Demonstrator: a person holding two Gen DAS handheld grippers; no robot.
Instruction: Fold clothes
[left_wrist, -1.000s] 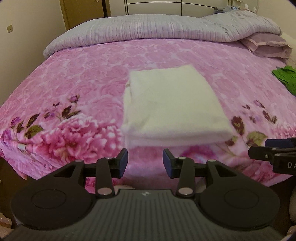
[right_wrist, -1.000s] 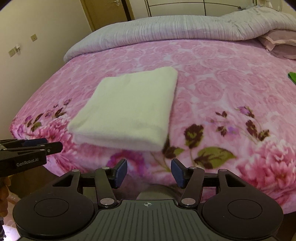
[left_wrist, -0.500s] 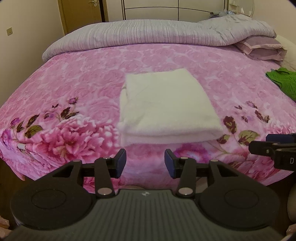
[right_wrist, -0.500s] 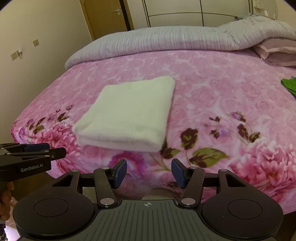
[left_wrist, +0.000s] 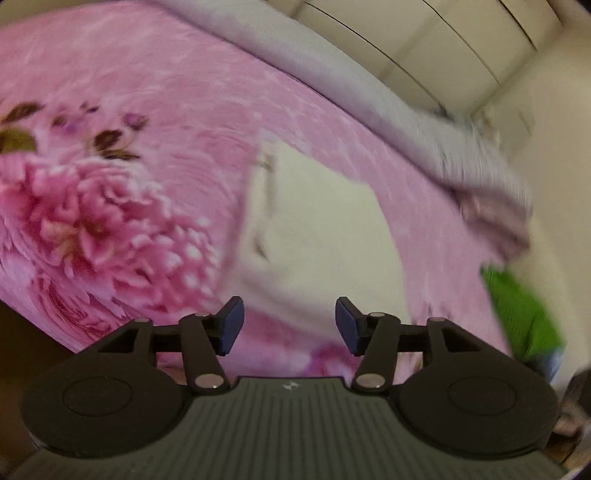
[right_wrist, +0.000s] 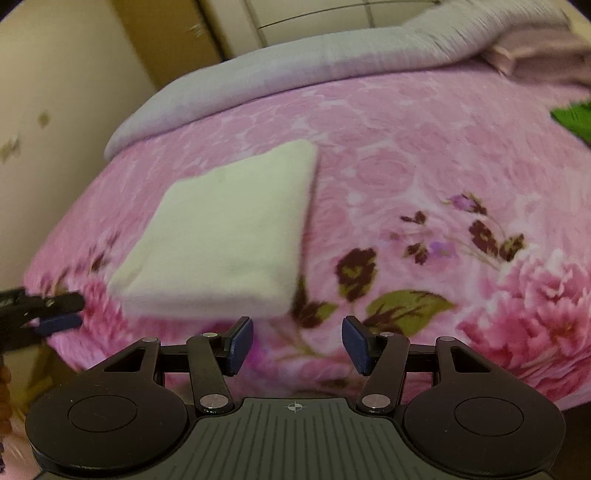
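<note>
Pink floral bed (right_wrist: 406, 155) filling both views, with a folded white towel (right_wrist: 225, 236) lying flat near its front edge, a grey quilt (right_wrist: 295, 62) bunched along the far edge and a green garment (right_wrist: 572, 118) toward the right edge. Broad bare bedspread right of the towel. Left gripper (left_wrist: 288, 325) with jaws opening, right gripper (right_wrist: 297, 345) with jaws parted, both empty, just short of the towel's near edge.

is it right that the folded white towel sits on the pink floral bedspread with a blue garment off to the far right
Not quite. The folded white towel does lie on the pink floral bedspread, but the garment at the far right is green, not blue, as the right wrist view shows.
</note>
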